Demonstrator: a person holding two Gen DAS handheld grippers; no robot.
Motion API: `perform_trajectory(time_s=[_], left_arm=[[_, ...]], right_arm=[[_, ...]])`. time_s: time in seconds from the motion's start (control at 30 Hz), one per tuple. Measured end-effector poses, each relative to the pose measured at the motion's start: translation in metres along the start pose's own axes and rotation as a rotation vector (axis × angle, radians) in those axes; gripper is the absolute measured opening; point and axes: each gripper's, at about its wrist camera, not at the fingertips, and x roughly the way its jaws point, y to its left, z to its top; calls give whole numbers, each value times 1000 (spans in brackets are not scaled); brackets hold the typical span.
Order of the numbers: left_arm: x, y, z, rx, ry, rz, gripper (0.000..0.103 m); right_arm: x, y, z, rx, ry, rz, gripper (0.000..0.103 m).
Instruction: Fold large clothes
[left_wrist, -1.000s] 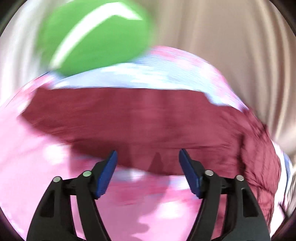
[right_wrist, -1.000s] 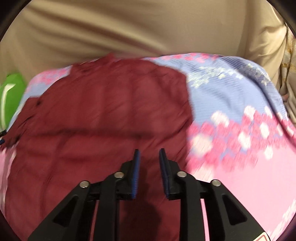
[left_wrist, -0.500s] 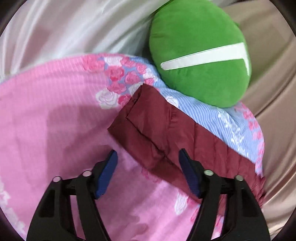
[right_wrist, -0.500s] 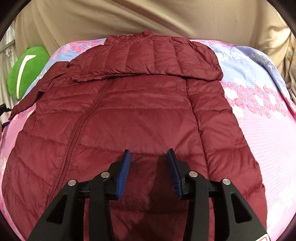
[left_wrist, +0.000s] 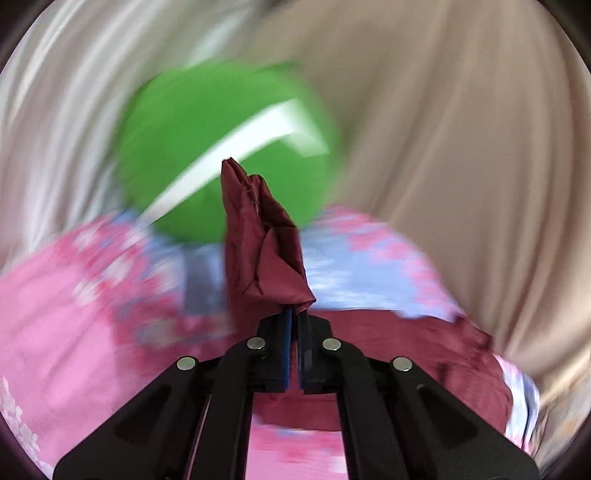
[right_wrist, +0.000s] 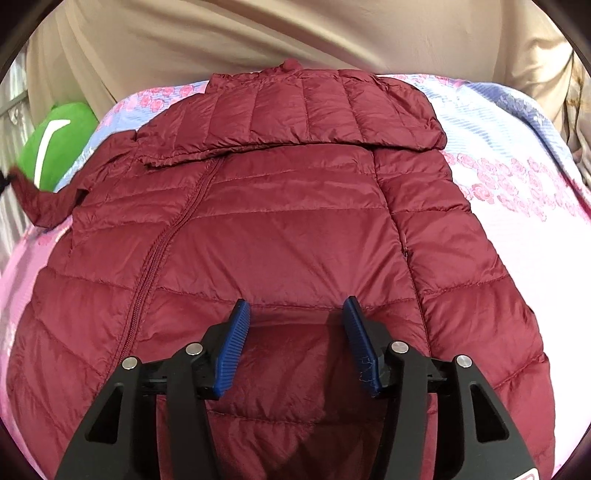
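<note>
A maroon quilted puffer jacket (right_wrist: 280, 229) lies front up on a pink and blue floral bedsheet (right_wrist: 517, 177), its hood folded down over the chest. My right gripper (right_wrist: 295, 317) is open and empty just above the jacket's lower middle. My left gripper (left_wrist: 294, 314) is shut on the end of the jacket's left sleeve (left_wrist: 262, 243), which sticks up between the pads. That sleeve end shows lifted at the far left of the right wrist view (right_wrist: 40, 203).
A round green cushion (left_wrist: 221, 155) with a white stripe lies at the bed's far left corner; it also shows in the right wrist view (right_wrist: 55, 144). Beige curtains (right_wrist: 258, 37) hang behind the bed. The left wrist view is motion-blurred.
My left gripper has closed on the sleeve end and lifted it off the sheet. My right gripper has opened wider and stays above the jacket's lower middle.
</note>
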Motion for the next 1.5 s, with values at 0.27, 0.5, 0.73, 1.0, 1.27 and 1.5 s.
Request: perform_trajectory(time_s=[0.27, 0.5, 0.73, 1.0, 1.27, 1.5], left_arm=[[-8, -261, -46, 355, 33, -348, 1], [66, -417, -198, 512, 285, -457, 5], [129, -417, -309, 548, 482, -350, 51], [75, -292, -229, 405, 320, -297, 88], [89, -167, -194, 111, 395, -157, 89], [108, -143, -186, -15, 418, -167, 87]], right_arm=[[-2, -7, -1, 46, -16, 46, 52], [-7, -17, -3, 98, -25, 99, 56], [-12, -25, -3, 122, -4, 108, 58], [-36, -64, 30, 142, -9, 68, 64], [24, -89, 117, 134, 29, 99, 65], [96, -68, 153, 140, 143, 78, 16]])
